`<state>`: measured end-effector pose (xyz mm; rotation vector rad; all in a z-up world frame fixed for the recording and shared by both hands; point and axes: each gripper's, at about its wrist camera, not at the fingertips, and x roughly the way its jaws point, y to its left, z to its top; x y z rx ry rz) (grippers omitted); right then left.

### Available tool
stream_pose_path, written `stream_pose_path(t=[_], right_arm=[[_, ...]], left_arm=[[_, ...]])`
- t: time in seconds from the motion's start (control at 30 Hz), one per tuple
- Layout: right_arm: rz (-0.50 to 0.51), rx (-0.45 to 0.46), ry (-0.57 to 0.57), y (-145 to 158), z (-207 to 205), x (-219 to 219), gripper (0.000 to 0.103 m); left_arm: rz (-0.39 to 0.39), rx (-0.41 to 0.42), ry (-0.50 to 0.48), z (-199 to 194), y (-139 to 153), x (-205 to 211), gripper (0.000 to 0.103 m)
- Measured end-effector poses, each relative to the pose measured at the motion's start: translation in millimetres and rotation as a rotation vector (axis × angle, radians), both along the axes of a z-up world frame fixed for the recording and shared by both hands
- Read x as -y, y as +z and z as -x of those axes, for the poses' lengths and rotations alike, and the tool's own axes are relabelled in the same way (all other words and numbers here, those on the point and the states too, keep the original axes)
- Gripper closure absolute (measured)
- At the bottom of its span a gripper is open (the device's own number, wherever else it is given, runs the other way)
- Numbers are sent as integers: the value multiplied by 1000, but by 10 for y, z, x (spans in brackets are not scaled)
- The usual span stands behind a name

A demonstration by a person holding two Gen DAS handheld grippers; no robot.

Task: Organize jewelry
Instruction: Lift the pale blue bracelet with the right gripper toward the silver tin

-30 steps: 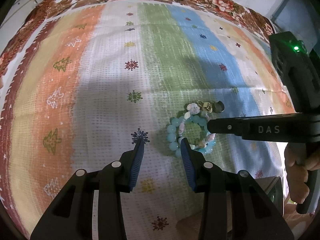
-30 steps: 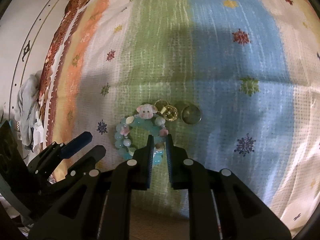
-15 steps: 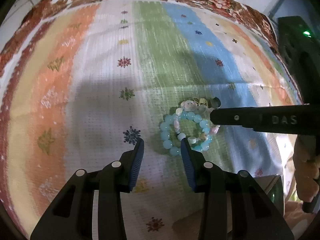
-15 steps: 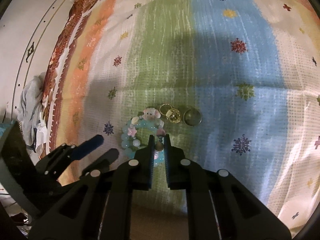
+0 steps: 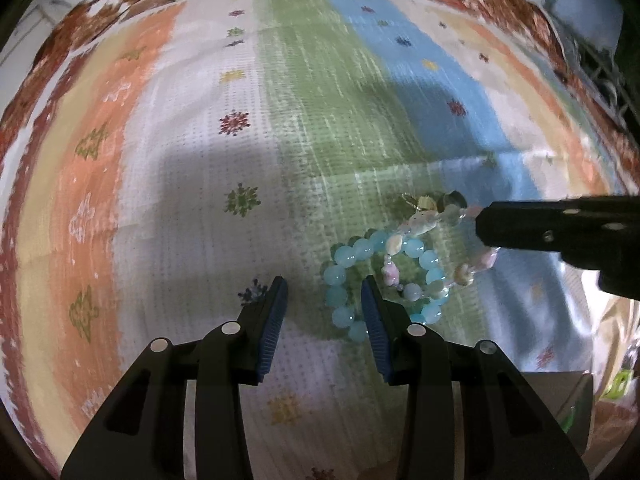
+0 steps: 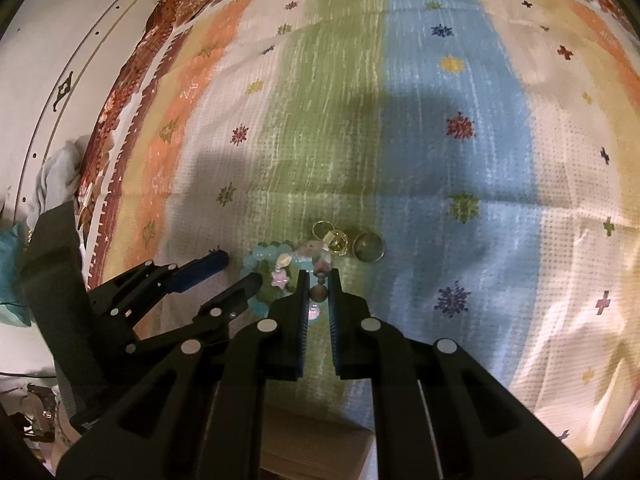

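Two bracelets lie tangled on the cloth; right gripper is clamped on one strand, left gripper gapes beside them. Rings lie untouched; sorting barely begun.

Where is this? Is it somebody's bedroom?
Probably a room at home, maybe a bedroom, though I can't be sure. A striped patterned cloth covers a soft surface, a bracelet and rings lie on it, and crumpled clothes sit by the wall.
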<state>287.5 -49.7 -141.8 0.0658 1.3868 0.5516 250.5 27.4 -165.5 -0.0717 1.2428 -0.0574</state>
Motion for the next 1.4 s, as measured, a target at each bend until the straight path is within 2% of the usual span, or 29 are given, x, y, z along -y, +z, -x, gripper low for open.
stream_pose_path(t=[0.07,0.13,0.2,0.23,0.47,0.7,1.17,1.3,1.4], right_arm=[[18,14,8,10,4,-2,93],[40,32,18,22,18,-4,93],[55,44,23,27,29,5,93],[58,49,24,32,32,11,93],[110,103,39,102,139,75,93],[125,156,70,210,298,6,93],[139,249,57,513,608,134,93],[172,317,65,636,750,120,93],[145,332,66,701,835,114,93]], left_arm=[[-75,-17,-44,-14,-37,85,70],[-118,-22,-80,-17,-51,141,74],[-113,-29,-87,-27,-50,144,91],[-109,-30,-87,-31,-46,131,92],[-7,7,-33,-10,110,-63,92],[139,98,21,134,543,-215,92],[219,224,16,502,1097,-115,92],[218,253,-3,626,1231,-10,92],[218,260,-4,712,1266,26,92]])
